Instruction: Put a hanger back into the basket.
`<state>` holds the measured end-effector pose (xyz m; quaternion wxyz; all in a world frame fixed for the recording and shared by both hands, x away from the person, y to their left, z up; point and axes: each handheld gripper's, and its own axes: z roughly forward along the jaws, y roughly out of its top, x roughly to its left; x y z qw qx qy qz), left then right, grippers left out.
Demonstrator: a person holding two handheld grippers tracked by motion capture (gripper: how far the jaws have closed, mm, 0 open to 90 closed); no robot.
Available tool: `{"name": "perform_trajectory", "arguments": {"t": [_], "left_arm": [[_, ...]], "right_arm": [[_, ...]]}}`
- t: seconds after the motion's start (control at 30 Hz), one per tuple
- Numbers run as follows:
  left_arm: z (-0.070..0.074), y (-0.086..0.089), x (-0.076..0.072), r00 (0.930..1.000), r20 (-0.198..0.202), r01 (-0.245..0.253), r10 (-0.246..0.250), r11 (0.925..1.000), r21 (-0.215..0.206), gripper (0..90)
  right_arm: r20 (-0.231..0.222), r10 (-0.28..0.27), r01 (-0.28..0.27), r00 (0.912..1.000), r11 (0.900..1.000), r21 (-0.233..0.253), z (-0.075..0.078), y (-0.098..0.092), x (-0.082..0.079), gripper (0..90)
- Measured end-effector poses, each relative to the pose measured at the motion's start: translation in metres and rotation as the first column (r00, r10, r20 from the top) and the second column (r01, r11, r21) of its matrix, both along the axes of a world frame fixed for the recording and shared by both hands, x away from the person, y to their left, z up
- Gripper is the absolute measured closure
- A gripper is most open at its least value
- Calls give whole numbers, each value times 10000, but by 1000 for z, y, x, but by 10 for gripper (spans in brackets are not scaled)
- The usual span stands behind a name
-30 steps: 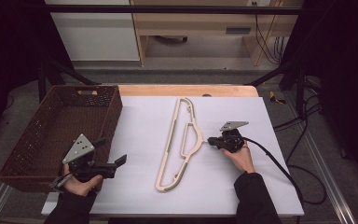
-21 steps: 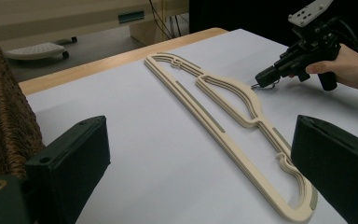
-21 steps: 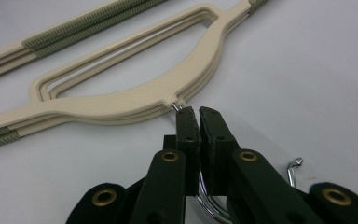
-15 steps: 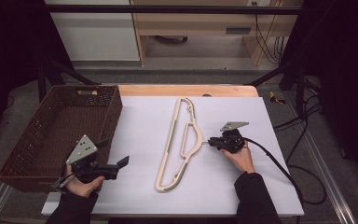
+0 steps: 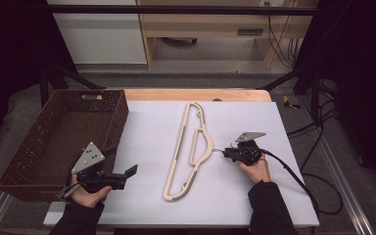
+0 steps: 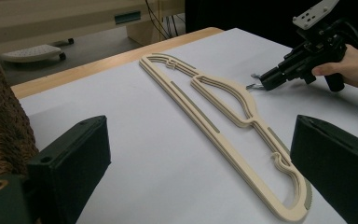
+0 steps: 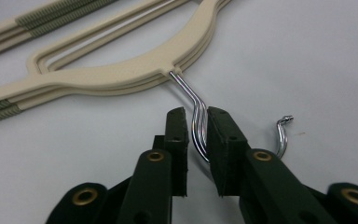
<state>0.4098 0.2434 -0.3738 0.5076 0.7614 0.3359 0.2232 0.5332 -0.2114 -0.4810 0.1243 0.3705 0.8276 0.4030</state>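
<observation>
A stack of cream plastic hangers (image 5: 206,143) lies flat on the white table (image 5: 274,196), its chrome hook pointing right. My right gripper (image 5: 225,152) is shut on that hook (image 7: 186,88), which runs between its jaws (image 7: 196,114); the hook's curled end pokes out at the right. The same gripper (image 6: 279,70) and its hand show far off in the left gripper view. My left gripper (image 5: 121,161) is held open at the table's front left, beside the basket, aimed across the table at the hangers (image 6: 223,93). Nothing lies between its jaws (image 6: 200,135).
A dark brown wicker basket (image 5: 120,115) stands at the table's left edge, its wall (image 6: 0,116) close to my left gripper. A black cable (image 5: 293,176) trails from the right gripper off the table's right side. A wooden strip runs along the far edge.
My left gripper has shifted slightly toward the hangers, its jaws still apart. The right gripper has kept its hold on the hook, and the hangers have not moved.
</observation>
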Motion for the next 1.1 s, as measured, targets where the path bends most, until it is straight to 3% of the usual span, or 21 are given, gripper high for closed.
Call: {"name": "perform_trajectory", "arguments": {"t": [0.1, 0.4, 0.53, 0.77, 1.1], "left_arm": [[-2, -2, 1, 10000, -45, 68, -67, 9999, 90, 48], [-6, -8, 2, 9997, -161, 183, -180, 9997, 172, 50], [-9, -19, 3, 9989, -329, 352, -343, 9990, 290, 58], [-13, -55, 10, 9946, -810, 704, -654, 9957, 598, 76], [-23, -126, 44, 9766, -1723, 1464, -1285, 9846, 956, 115]], "right_arm": [[81, 191, -191, 9998, 9998, -63, 1, -1, 1, 857], [330, 558, -564, 9979, 9983, 162, 8, -4, -1, 884], [389, 646, -657, 9972, 9975, 275, 14, -5, -3, 886], [334, 678, -686, 9971, 9974, 226, 24, -2, -6, 887], [319, 673, -684, 9972, 9971, 336, 35, 1, -9, 888]]}}
